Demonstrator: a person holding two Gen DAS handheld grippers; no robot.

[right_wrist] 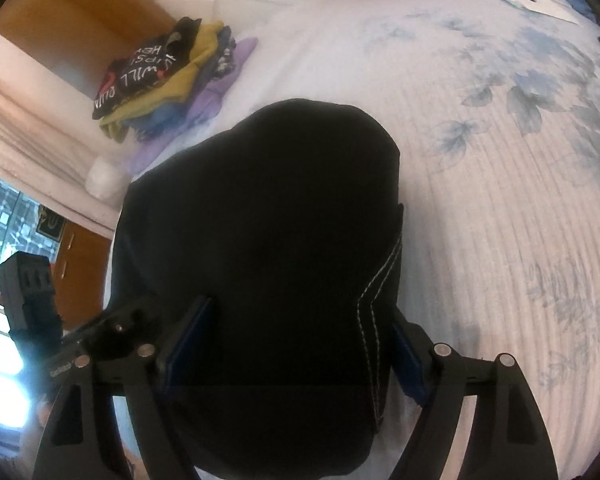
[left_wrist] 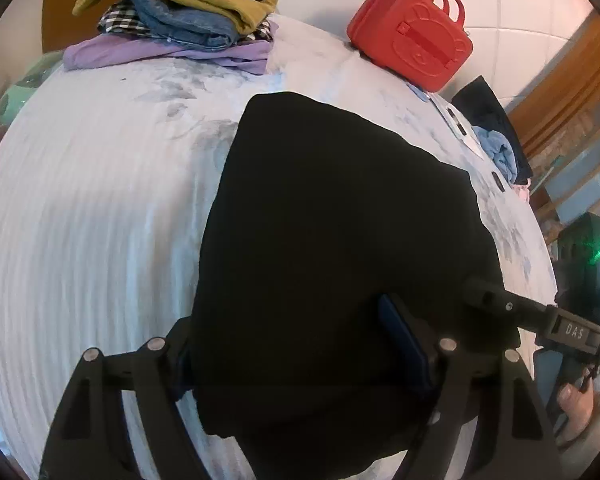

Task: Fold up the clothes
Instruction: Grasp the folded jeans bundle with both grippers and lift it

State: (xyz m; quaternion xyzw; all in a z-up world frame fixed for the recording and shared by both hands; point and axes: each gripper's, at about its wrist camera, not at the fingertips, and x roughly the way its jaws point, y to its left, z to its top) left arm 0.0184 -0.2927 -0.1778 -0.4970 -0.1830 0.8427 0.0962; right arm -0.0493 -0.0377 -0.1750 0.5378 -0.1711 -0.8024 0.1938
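Black garment between both sets of jaws on the bed

Black cloth fills the middle of both wrist views — a dark garment (left_wrist: 340, 240) lying folded on the pale, blue-flowered bed (left_wrist: 100, 220). The left gripper (left_wrist: 300, 352) has its jaws spread wide, one on each side of the garment's near end; its blue pads (left_wrist: 404, 344) flank the cloth, though whether they press it cannot be told. The right gripper (right_wrist: 300, 352) stands the same way, jaws wide apart with the garment (right_wrist: 268, 240) between them, and a seam of pale stitching (right_wrist: 376, 320) runs down the cloth just inside its right-hand jaw. Contact there is equally unclear.

Well ahead of the left jaws and off to their left sits a stack of folded clothes (left_wrist: 176, 12) — purple at the bottom, then checked fabric, denim, mustard and a black printed piece on top. The same stack (right_wrist: 164, 80) shows ahead-left of the right jaws. A red case (left_wrist: 412, 36) with handles rests far ahead and to the right of the left jaws, near the bed's edge. Beyond it, further right, lie a dark and a light blue crumpled cloth (left_wrist: 496, 140). Beside the left jaws' right side the other gripper's body reaches in
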